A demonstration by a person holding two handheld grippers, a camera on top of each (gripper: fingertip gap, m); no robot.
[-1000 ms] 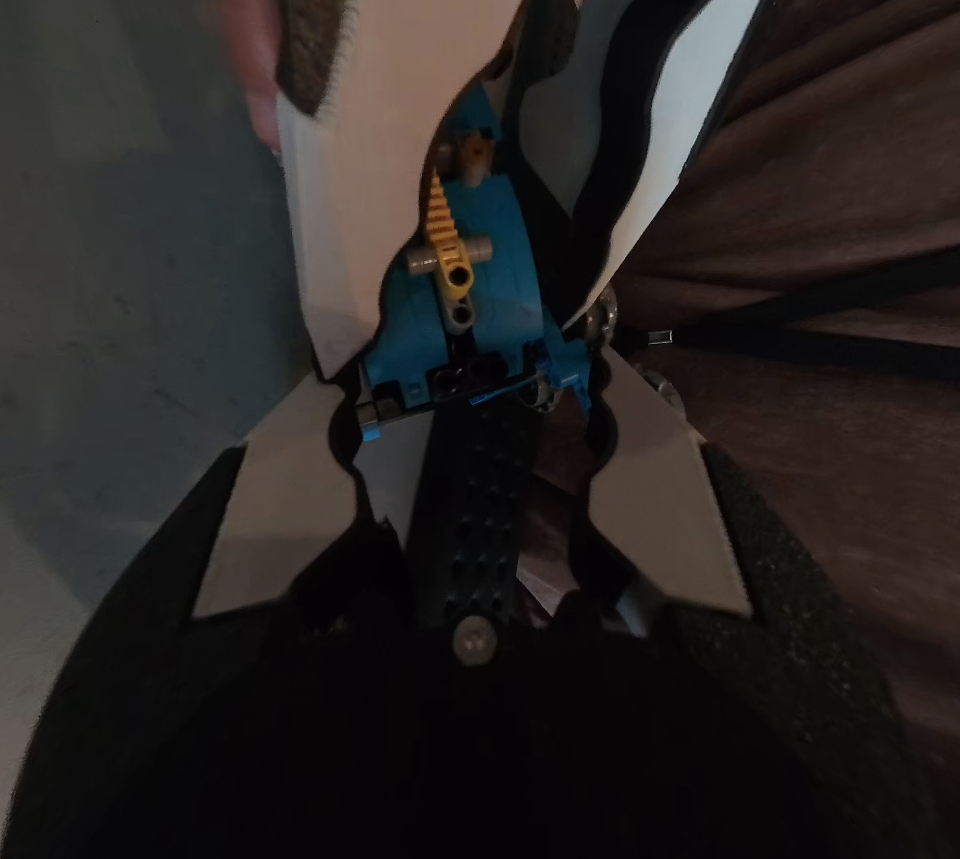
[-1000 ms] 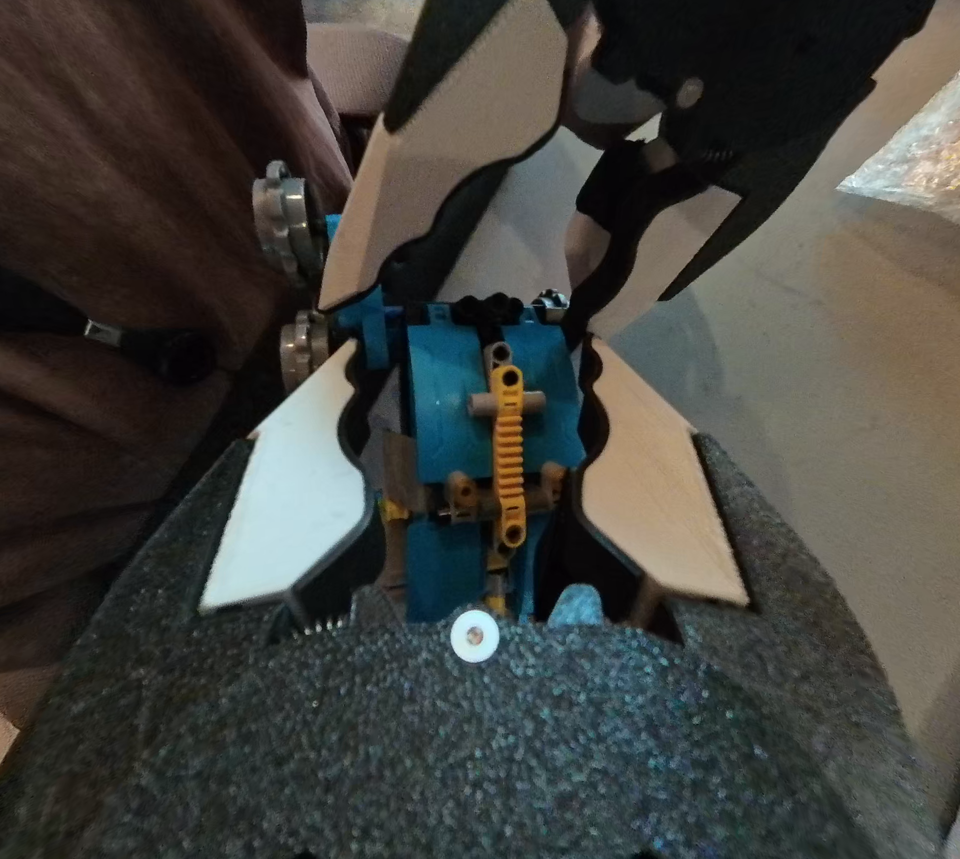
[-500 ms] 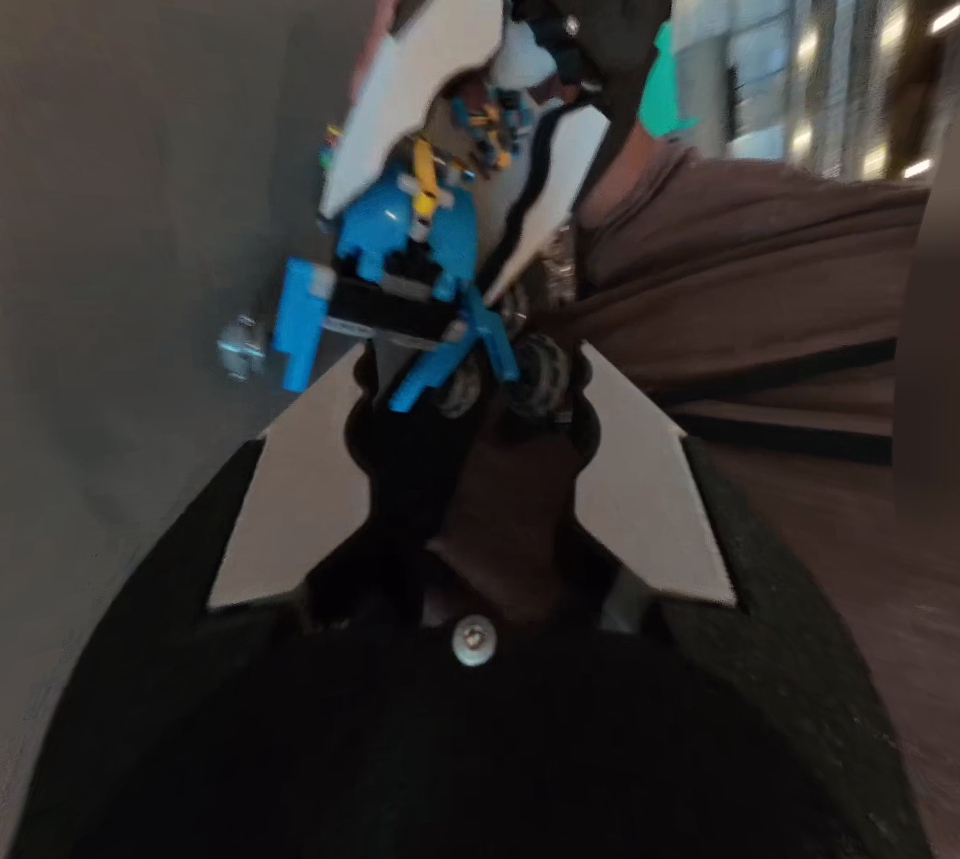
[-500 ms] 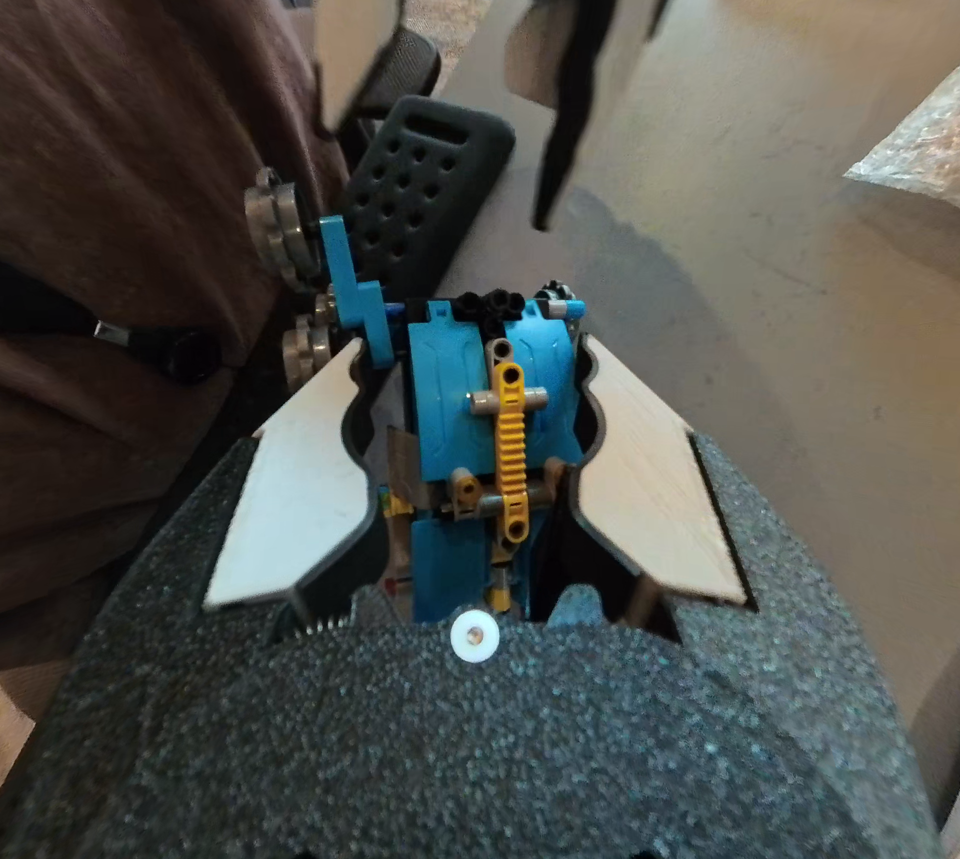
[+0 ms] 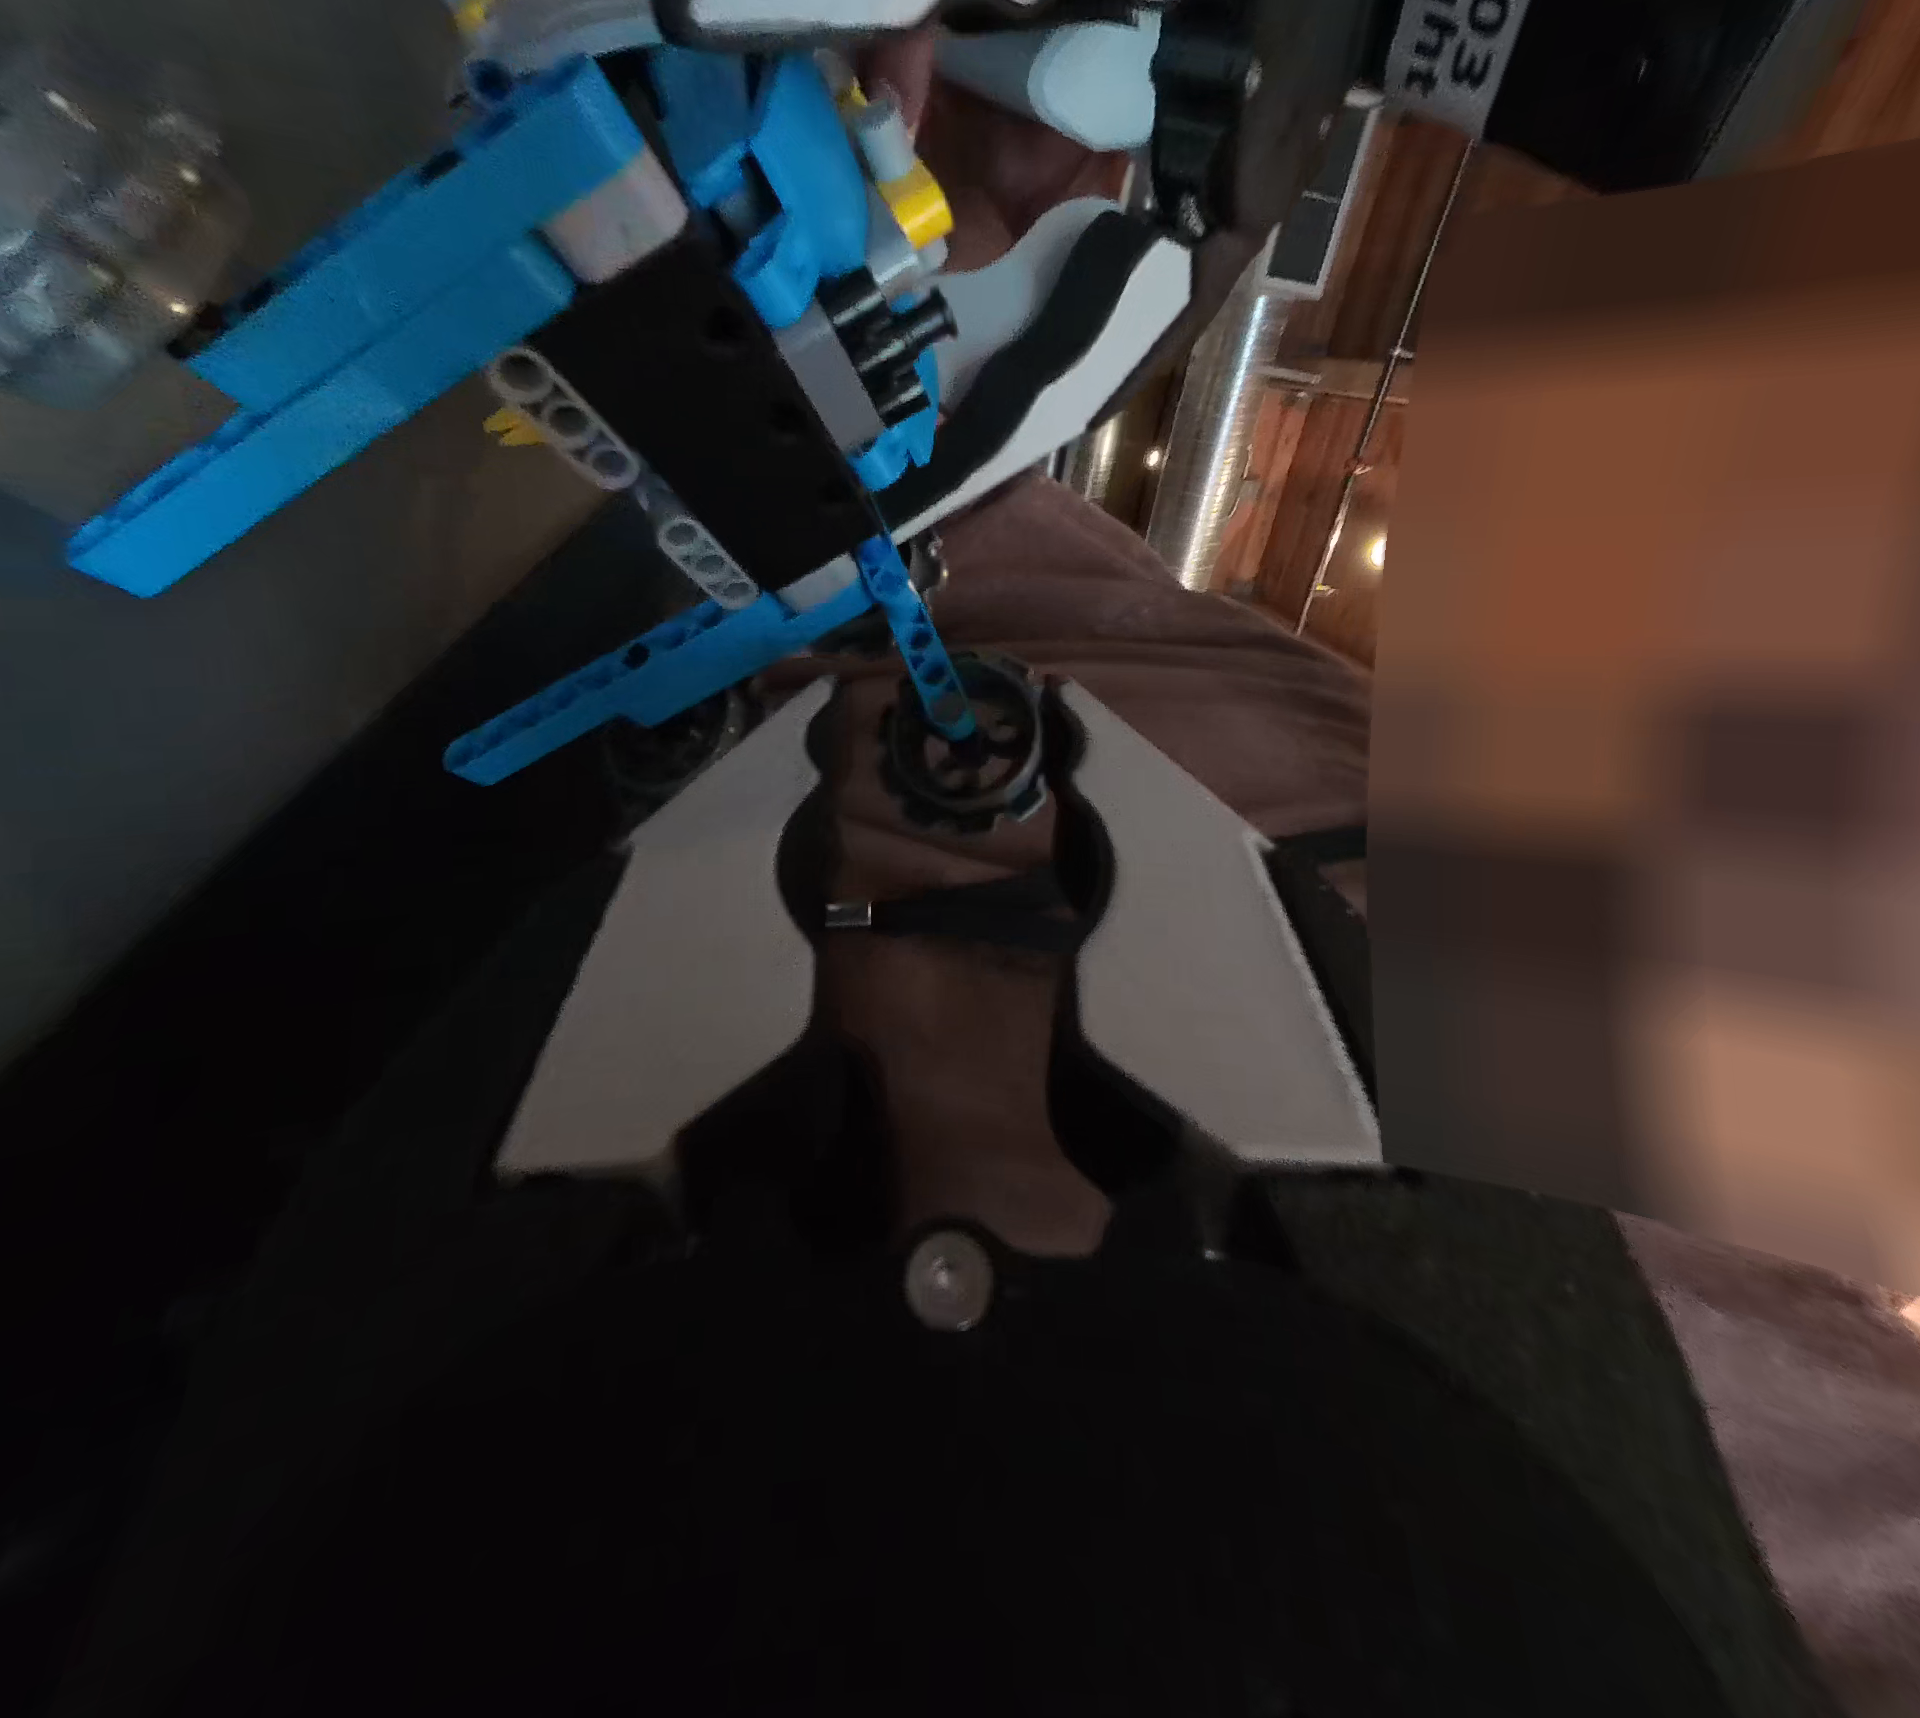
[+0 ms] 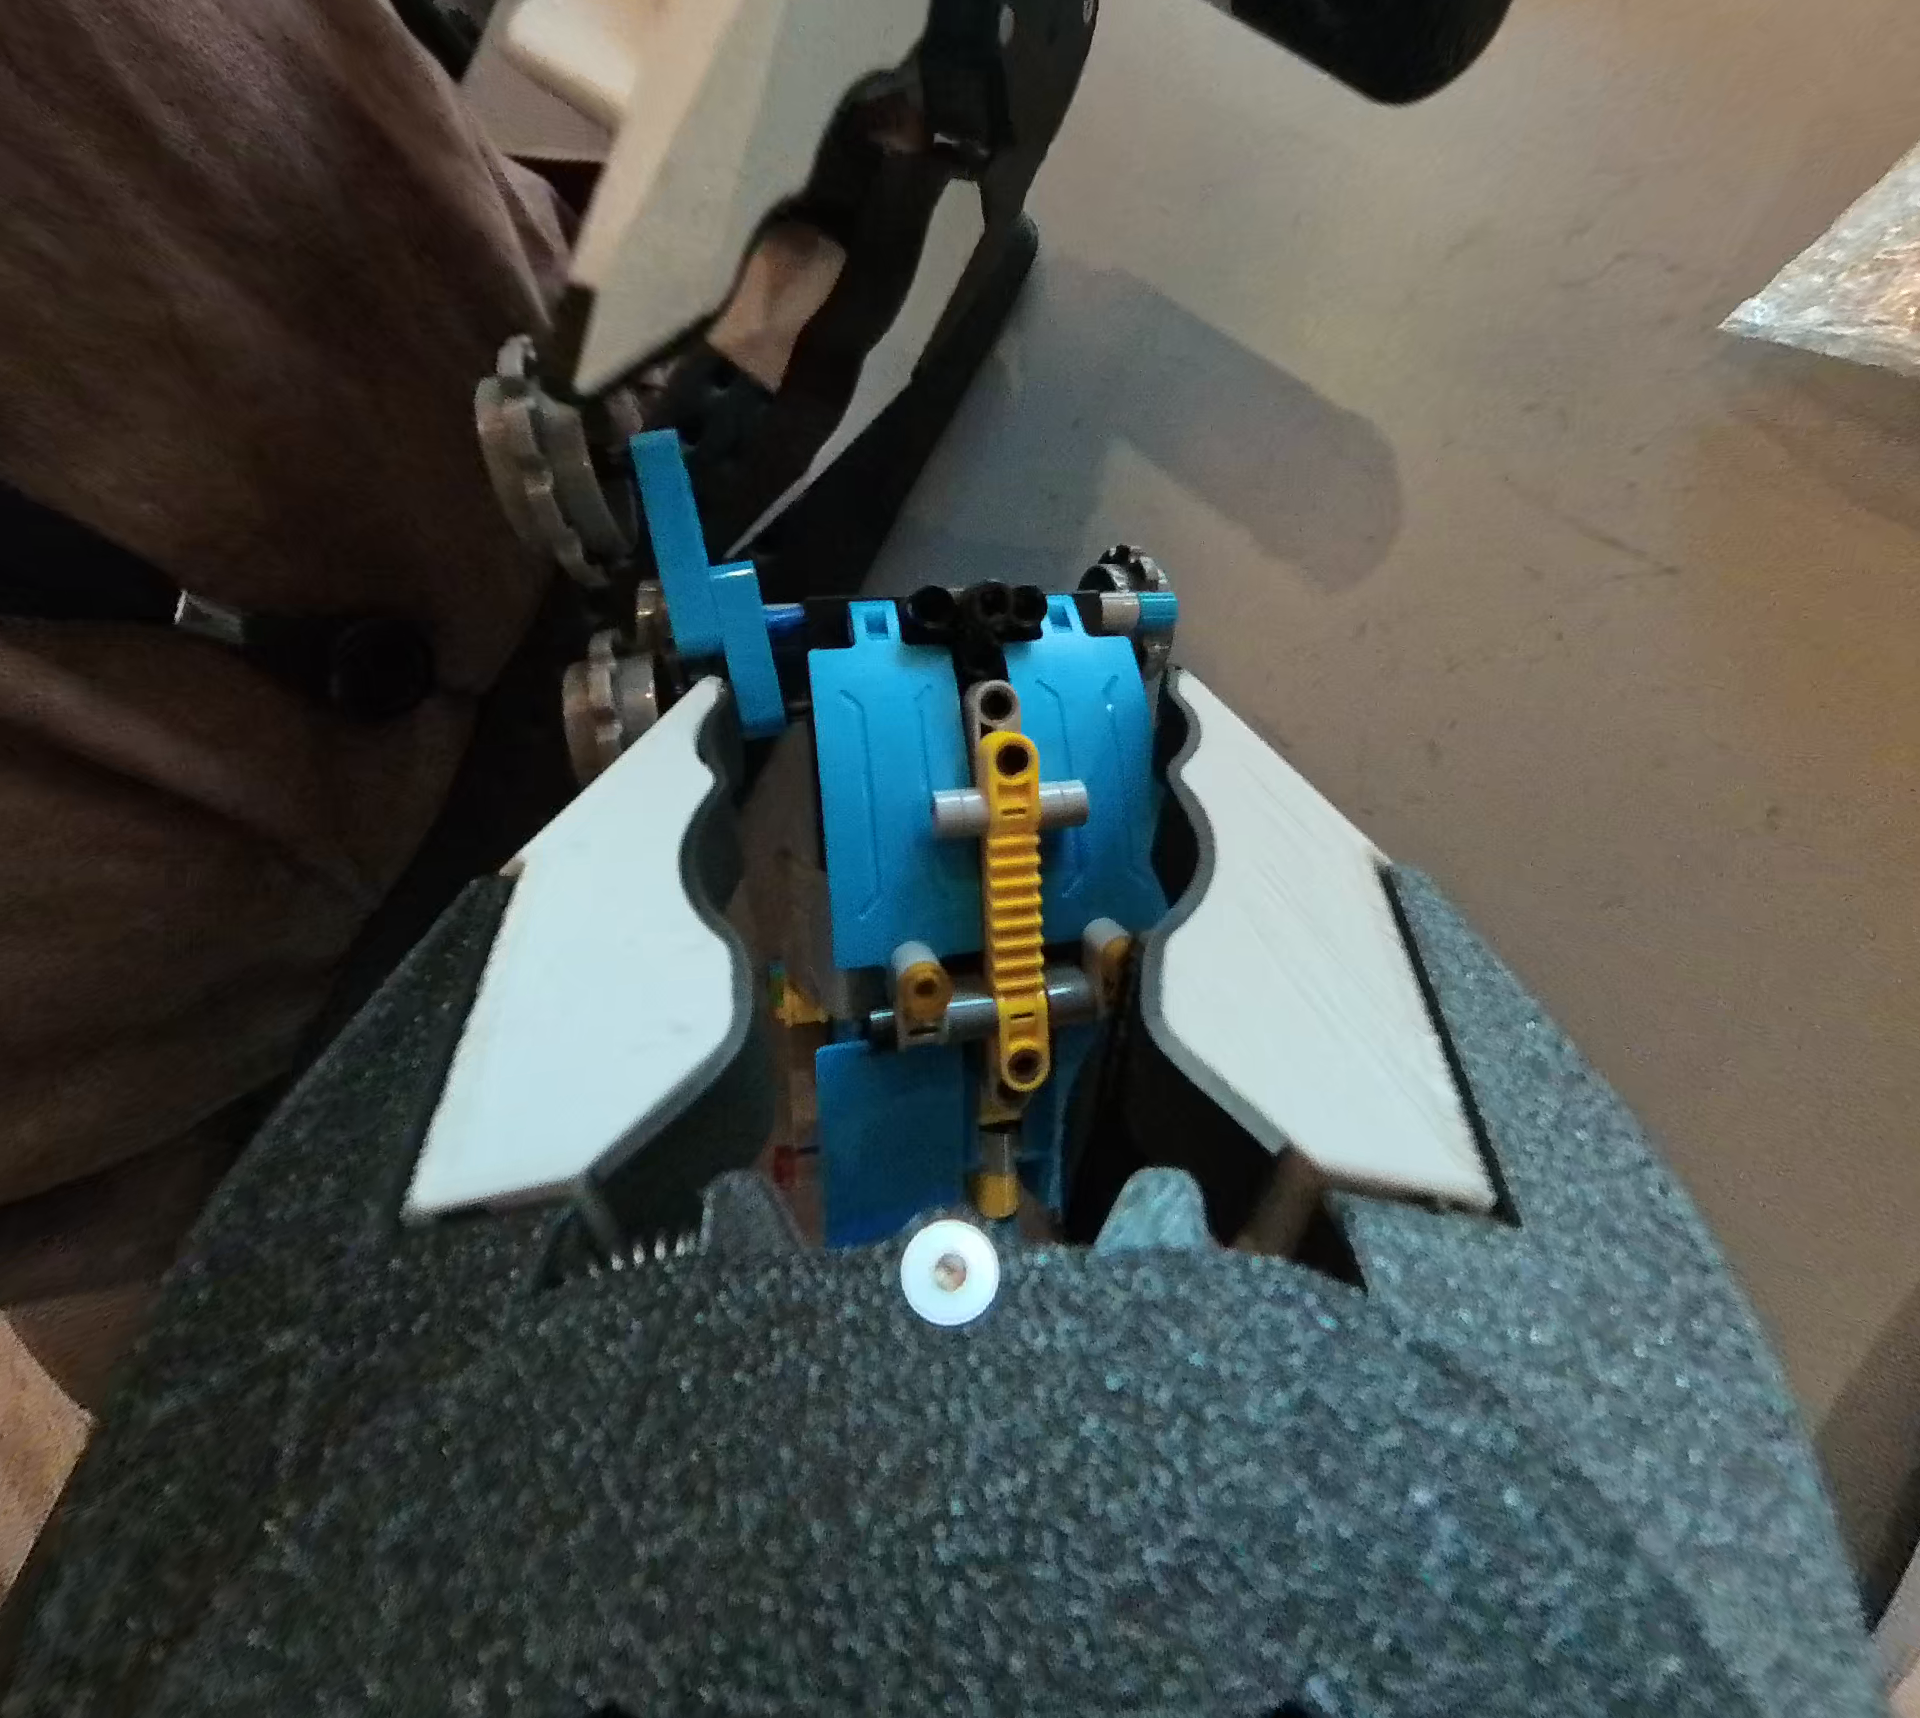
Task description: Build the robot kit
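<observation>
My right gripper (image 6: pixel 945 692) is shut on a blue brick-built model (image 6: pixel 904 816) with a yellow toothed rack on top, and holds it above the table. In the left wrist view the model (image 5: pixel 665 338) sits between the right gripper's fingers (image 5: pixel 800 266), with long blue beams pointing left. My left gripper (image 5: pixel 935 702) has its jaws drawn in around a dark toothed wheel (image 5: pixel 961 754) on a thin blue beam at the model's side. In the right wrist view the left gripper (image 6: pixel 644 421) reaches down onto the grey toothed wheels (image 6: pixel 530 463) at the model's left.
A grey table top (image 6: pixel 1455 525) lies under the model. A person in a brown garment (image 6: pixel 208 318) is close on the left. A crinkled clear plastic bag (image 6: pixel 1849 297) lies at the right edge. Clear plastic pieces (image 5: pixel 62 214) lie on the table.
My left gripper has pulled off the model's front, swung round to its side wheel, and its jaws have narrowed. My right gripper has kept its hold on the model.
</observation>
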